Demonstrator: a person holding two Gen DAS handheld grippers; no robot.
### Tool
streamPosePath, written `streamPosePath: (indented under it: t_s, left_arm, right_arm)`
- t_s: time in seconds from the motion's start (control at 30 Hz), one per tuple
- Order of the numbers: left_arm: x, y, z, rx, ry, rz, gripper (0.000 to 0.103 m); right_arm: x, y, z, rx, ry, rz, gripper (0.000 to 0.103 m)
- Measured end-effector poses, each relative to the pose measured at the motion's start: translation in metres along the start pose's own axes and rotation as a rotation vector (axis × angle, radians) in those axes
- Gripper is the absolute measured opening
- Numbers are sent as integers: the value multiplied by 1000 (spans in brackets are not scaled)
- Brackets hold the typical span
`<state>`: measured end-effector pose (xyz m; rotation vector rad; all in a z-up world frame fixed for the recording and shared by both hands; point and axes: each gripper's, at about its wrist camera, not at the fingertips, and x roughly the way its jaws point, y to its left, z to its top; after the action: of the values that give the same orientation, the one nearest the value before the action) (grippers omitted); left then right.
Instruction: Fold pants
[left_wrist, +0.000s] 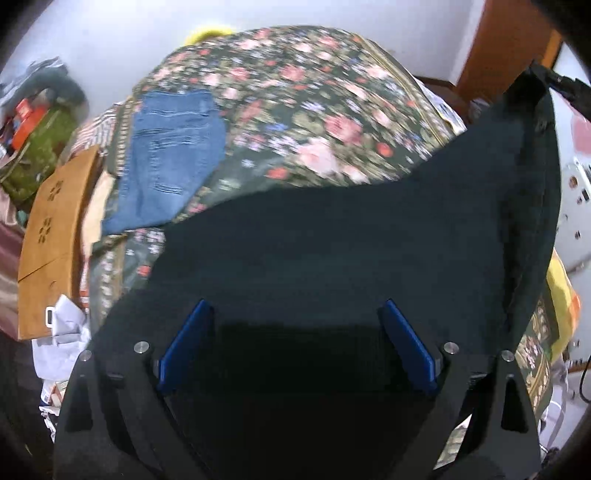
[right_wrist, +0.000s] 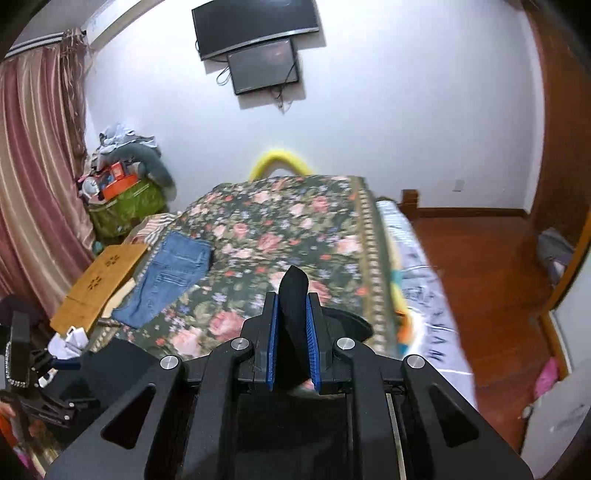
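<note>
Black pants (left_wrist: 332, 251) spread over the floral bedcover (left_wrist: 295, 92) and fill the lower part of the left wrist view. My left gripper (left_wrist: 295, 306) hangs over them, its blue pads (left_wrist: 199, 314) wide apart and the dark cloth below and between them. The far right corner of the pants is lifted off the bed by my right gripper (left_wrist: 561, 85). In the right wrist view my right gripper (right_wrist: 291, 299) is shut on a fold of the black pants (right_wrist: 293, 295), held above the bedcover (right_wrist: 277, 229).
Folded blue jeans (right_wrist: 170, 277) lie at the bed's left side beside a brown board (right_wrist: 99, 280). A green bag with clutter (right_wrist: 125, 206) and a curtain (right_wrist: 37, 184) stand on the left. Two screens (right_wrist: 258, 48) hang on the wall. Wooden floor (right_wrist: 480, 277) lies on the right.
</note>
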<state>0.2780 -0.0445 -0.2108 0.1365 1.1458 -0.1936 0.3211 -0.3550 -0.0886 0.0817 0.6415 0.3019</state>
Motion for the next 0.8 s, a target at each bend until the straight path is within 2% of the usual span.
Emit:
streamPosePath:
  t_s: [0.1,0.2,0.4,0.6,0.73,0.8]
  left_arm:
    - [8,-20,-6,32,6,33,96]
    - [15,-31,-9,51,-5,75,101]
    - [18,-32,-9,25,-14,78,103]
    - [19,-33,-10,27,-28,82,103]
    - [17,-32,-10,19,-32,71,103]
    - [15,-31,-10,18,-36,70,103]
  right_arm:
    - [0,-17,-21,9,38,-33,13]
    - [14,-29,-52,-5,110,-78,13]
    - [43,-53,-119,7,258,-126,13]
    - [53,-55,-163,7,361,-150,17]
    - [54,-56,-176,-13,461,-231,38]
    - [52,-56,-178,-18,476,-232,40]
